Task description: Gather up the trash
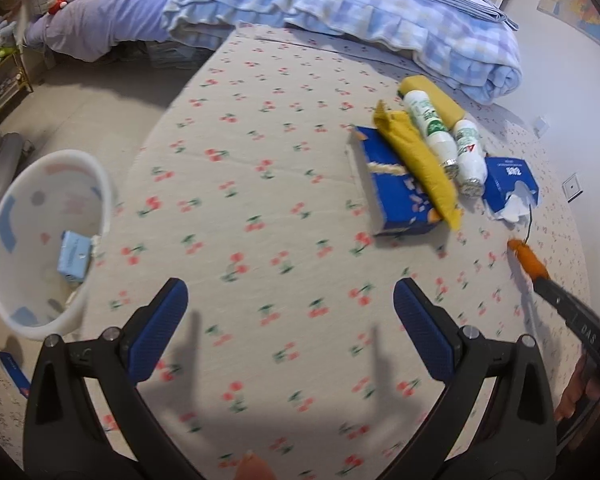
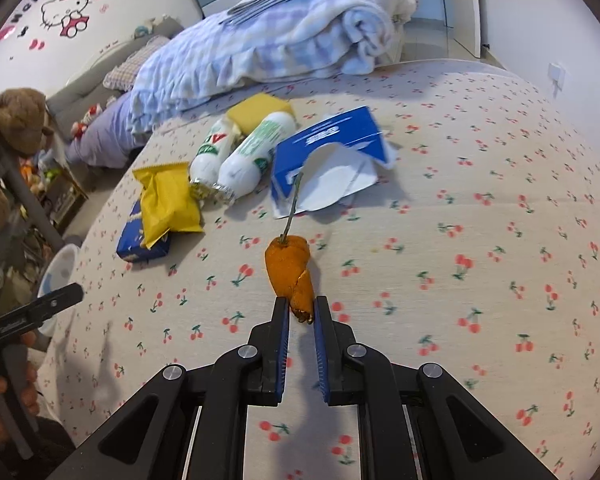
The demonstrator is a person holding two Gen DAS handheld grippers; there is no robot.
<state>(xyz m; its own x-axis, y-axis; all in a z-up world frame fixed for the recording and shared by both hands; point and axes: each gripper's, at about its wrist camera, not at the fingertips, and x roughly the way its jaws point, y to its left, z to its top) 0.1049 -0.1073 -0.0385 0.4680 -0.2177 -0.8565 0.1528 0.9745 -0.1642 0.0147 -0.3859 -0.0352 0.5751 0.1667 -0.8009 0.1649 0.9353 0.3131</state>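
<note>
Between the right gripper's [image 2: 301, 307] narrowed fingers, orange peel [image 2: 290, 270] is clamped lengthwise, bin [image 1: 44, 240] far left beside the wide-open left gripper [image 1: 290, 300].

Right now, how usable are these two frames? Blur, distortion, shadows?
Left wrist: motion blur smears the cherry-print sheet and bin; fisheye bends the bed edge; tongs cast soft shadows. Right wrist: sharper, orange peel crisp in the right tongs, edges warped.

Right tool [image 2: 301, 312] grips what looks like orange peel [image 2: 290, 272] above the bedsheet [image 2: 460, 220].
</note>
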